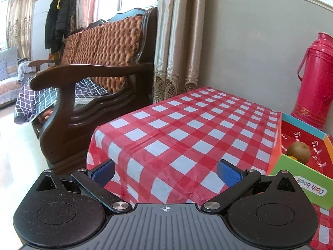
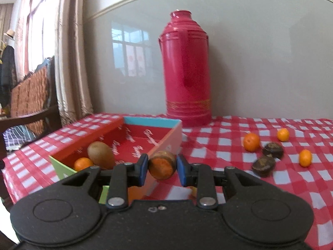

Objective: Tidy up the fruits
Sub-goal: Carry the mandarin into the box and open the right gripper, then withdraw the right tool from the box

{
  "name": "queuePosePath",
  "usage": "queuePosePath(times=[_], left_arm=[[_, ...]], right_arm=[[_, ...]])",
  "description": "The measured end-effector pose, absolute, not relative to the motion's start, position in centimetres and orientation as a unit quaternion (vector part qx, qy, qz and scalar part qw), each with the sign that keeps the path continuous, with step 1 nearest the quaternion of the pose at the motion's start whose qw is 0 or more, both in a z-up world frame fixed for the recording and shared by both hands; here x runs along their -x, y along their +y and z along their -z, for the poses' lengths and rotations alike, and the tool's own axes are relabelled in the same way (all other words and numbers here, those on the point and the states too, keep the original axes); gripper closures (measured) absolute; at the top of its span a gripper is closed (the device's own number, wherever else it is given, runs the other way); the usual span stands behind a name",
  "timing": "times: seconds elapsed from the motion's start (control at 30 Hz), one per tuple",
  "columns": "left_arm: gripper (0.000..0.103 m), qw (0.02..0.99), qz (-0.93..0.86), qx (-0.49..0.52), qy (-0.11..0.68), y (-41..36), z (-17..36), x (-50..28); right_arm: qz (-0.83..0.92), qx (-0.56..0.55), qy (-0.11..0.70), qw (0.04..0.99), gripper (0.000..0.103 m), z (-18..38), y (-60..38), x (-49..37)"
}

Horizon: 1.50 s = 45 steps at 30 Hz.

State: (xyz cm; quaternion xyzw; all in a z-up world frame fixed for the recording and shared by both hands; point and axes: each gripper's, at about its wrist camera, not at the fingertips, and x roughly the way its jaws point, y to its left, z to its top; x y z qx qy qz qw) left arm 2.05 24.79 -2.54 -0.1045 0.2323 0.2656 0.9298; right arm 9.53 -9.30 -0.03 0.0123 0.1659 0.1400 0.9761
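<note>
Right gripper [image 2: 162, 167] pinches a brown-orange fruit [image 2: 162, 164] (beside the box [image 2: 166, 143]).

Pink thermos [image 2: 185, 68] upright on red-checked tablecloth [image 1: 187, 125], against wall; wooden armchair [image 1: 93, 73] beside table; beige curtains [image 1: 177, 41].

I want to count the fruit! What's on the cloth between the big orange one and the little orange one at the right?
Two dark brown fruits lie between them, seen in the right wrist view.
</note>
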Motion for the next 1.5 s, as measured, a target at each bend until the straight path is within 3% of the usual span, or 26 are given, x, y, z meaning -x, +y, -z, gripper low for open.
queuePosePath(times=[0.5, 0.8, 0.9, 0.97, 1.1, 1.5], left_arm=[[0.0, 0.923, -0.284, 0.113, 0.235, 26.4, 3.0, -1.3], [0.0, 0.925, -0.277, 0.11, 0.235, 25.8, 2.9, -1.5], [0.0, 0.926, -0.274, 0.107, 0.235, 25.5, 2.8, -1.7], [0.0, 0.927, -0.271, 0.107, 0.236, 25.3, 2.7, -1.8], [0.0, 0.929, -0.265, 0.105, 0.237, 24.5, 2.6, -2.1], [0.0, 0.945, -0.216, 0.061, 0.237, 19.2, 1.6, -3.8]], right_arm=[[-0.201, 0.024, 0.192, 0.96, 0.081, 0.9, -4.7, -10.5], [-0.192, 0.012, 0.181, 0.964, 0.073, 0.6, -5.6, -10.4], [-0.181, 0.006, 0.176, 0.968, 0.057, 0.5, -6.2, -10.2], [-0.168, 0.007, 0.168, 0.971, 0.04, 0.3, -6.7, -10.0], [-0.141, 0.005, 0.161, 0.977, 0.038, 0.0, -7.8, -9.8], [-0.061, -0.022, 0.17, 0.983, 0.012, 0.4, -13.1, -9.6]])
